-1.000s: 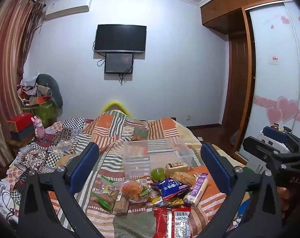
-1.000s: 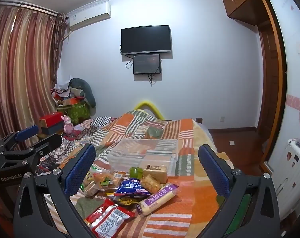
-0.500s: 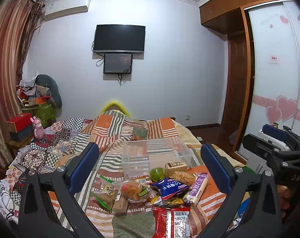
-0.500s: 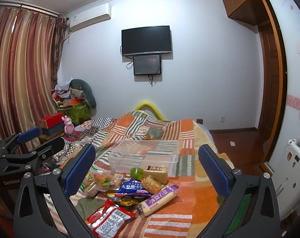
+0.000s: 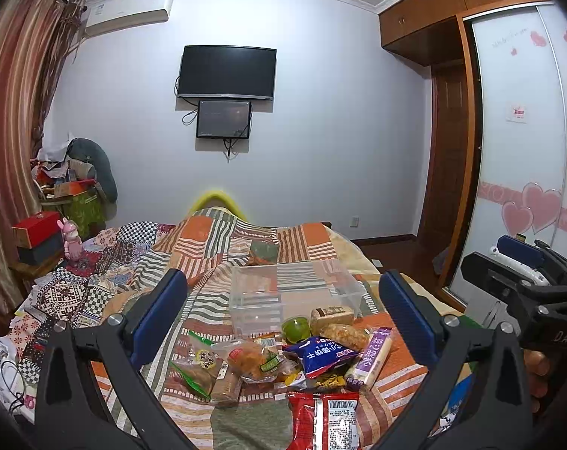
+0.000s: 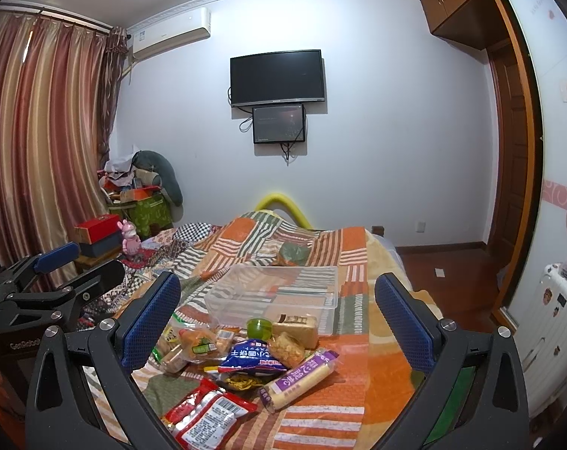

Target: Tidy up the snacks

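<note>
A pile of snack packets lies on the striped bedspread: a blue bag (image 5: 319, 354) (image 6: 251, 358), a red packet (image 5: 322, 420) (image 6: 208, 414), a purple-labelled roll (image 5: 371, 354) (image 6: 300, 377), a green cup (image 5: 294, 328) (image 6: 259, 327) and a brown bread pack (image 5: 330, 315) (image 6: 294, 324). An empty clear plastic bin (image 5: 283, 292) (image 6: 275, 294) stands just behind them. My left gripper (image 5: 283, 315) is open and empty above the near side of the pile. My right gripper (image 6: 277, 318) is open and empty, held to the right of the left one.
The bed (image 6: 358, 247) fills the middle of the room. A nightstand with a red box (image 6: 97, 227) and a pink toy (image 6: 129, 238) stands at the left. A white suitcase (image 6: 553, 322) and a wardrobe (image 5: 519, 150) stand at the right.
Both views have shifted only slightly; the snacks and bin have not moved. Both grippers stay open.
</note>
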The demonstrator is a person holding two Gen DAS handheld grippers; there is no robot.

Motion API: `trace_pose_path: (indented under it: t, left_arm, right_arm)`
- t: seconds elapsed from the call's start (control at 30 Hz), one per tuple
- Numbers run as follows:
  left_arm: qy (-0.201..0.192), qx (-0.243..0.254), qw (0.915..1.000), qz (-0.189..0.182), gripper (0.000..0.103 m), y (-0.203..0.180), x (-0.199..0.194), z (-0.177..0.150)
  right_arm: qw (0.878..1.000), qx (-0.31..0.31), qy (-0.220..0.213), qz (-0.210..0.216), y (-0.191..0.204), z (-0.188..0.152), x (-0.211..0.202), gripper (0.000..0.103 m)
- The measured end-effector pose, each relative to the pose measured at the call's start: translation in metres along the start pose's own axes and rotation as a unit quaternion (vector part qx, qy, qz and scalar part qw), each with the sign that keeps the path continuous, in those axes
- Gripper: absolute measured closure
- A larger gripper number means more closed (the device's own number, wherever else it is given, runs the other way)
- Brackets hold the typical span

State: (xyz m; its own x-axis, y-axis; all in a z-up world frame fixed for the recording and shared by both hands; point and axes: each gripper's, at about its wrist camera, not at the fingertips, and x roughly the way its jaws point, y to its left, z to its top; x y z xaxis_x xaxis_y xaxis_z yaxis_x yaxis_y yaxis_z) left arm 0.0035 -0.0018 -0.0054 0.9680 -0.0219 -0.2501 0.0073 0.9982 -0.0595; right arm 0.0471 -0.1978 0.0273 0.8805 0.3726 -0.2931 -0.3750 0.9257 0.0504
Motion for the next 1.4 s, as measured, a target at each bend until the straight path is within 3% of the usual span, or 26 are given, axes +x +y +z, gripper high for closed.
trace_pose_path:
  t: [1.4]
  left_arm:
    - [-0.001, -0.001, 1.0000, -0.003, 0.000, 0.0007, 0.0005, 0.0009]
  right_arm:
    - [1.000, 0.000, -0.007, -0.001, 0.0003, 0.0013, -0.0007, 0.000]
